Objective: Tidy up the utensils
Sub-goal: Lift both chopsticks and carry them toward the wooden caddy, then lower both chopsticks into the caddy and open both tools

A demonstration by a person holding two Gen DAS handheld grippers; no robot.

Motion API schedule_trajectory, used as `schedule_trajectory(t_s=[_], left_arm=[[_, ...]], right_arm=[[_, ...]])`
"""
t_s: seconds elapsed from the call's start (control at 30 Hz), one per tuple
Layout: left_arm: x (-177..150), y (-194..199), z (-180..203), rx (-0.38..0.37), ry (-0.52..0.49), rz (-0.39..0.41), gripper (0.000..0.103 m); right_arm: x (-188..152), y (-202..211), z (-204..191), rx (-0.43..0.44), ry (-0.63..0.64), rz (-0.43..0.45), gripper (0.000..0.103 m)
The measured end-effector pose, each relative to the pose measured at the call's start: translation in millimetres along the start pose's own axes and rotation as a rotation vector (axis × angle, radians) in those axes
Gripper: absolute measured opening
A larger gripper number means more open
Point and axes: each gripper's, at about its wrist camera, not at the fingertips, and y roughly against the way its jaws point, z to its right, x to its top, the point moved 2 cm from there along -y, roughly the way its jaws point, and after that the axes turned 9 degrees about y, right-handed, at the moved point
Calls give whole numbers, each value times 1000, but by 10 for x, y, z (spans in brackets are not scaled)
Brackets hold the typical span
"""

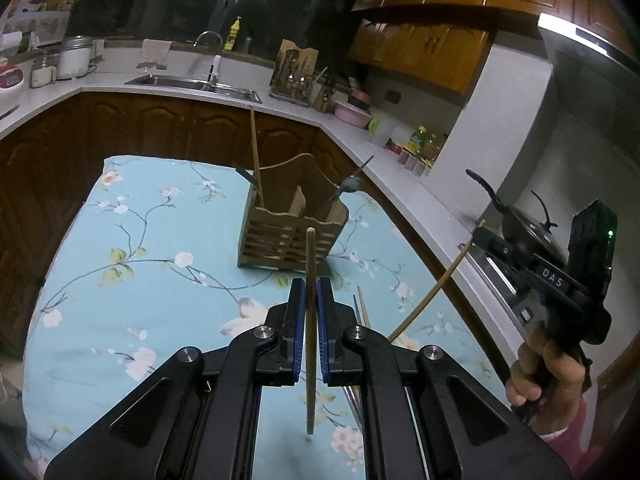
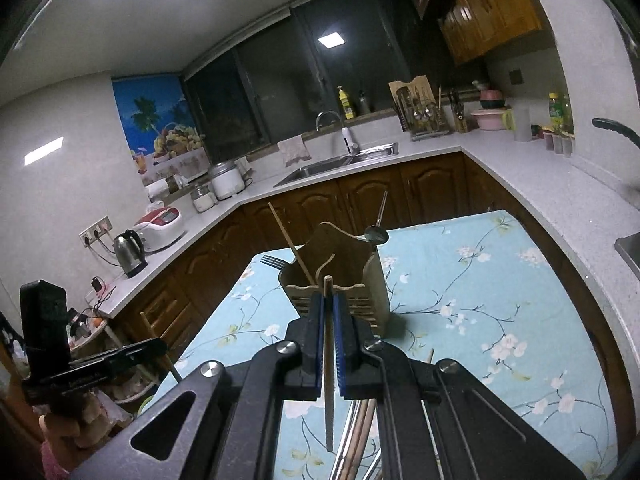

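The left gripper (image 1: 308, 304) is pinched on a wooden chopstick (image 1: 310, 264) near its middle, upright above the flowered cloth (image 1: 140, 240); the right gripper (image 2: 329, 320) likewise clamps a second chopstick (image 2: 328, 400), which crosses its pads lengthwise. Both sticks look light, stiff and thin, likely to pivot or slip, so a mid-length hold seems soundest. The wooden holder (image 1: 288, 228) stands on the cloth just ahead, holding a chopstick, fork and spoon; more utensils (image 2: 360, 440) lie below.
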Motion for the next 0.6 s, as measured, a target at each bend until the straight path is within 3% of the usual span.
schedule_trajectory(t_s=[0.37,0.6], left_arm=[[170,-20,-14,9,10,39,5],[621,-95,53,4,-11,118,5]], right_arm=[[65,-35,61,-8,-3,17,5],[364,-88,138,-29,5,79,5]])
